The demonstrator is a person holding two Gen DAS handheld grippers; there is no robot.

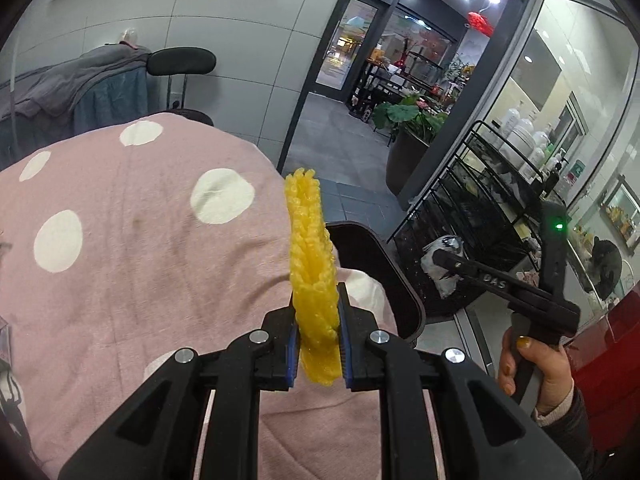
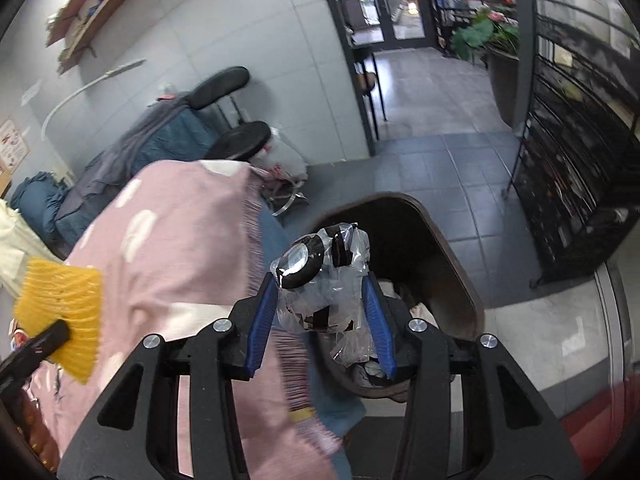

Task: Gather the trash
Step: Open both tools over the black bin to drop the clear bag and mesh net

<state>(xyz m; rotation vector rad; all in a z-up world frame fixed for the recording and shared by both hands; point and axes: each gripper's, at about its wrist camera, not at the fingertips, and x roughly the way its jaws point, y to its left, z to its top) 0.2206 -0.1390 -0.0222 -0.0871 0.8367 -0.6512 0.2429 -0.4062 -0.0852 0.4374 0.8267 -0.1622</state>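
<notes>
- We see a yellow foam net sleeve (image 1: pixel 314 276), the ribbed mesh kind, folded flat and standing on edge. We find its lower end pinched, its upper end rising free above the rounded end of the pink dotted blanket (image 1: pixel 140 240). In the right wrist view it fans out broad at the left.
- We see a crumpled clear plastic wrapper (image 2: pixel 320 292) with black printed patches, bunched into a loose wad, its top bulging up and forward. It hangs above the near rim of the dark trash bin (image 2: pixel 452 264).
- We see that bin standing open on the tiled floor just beside the blanket's edge, with crumpled waste lying inside it.
</notes>
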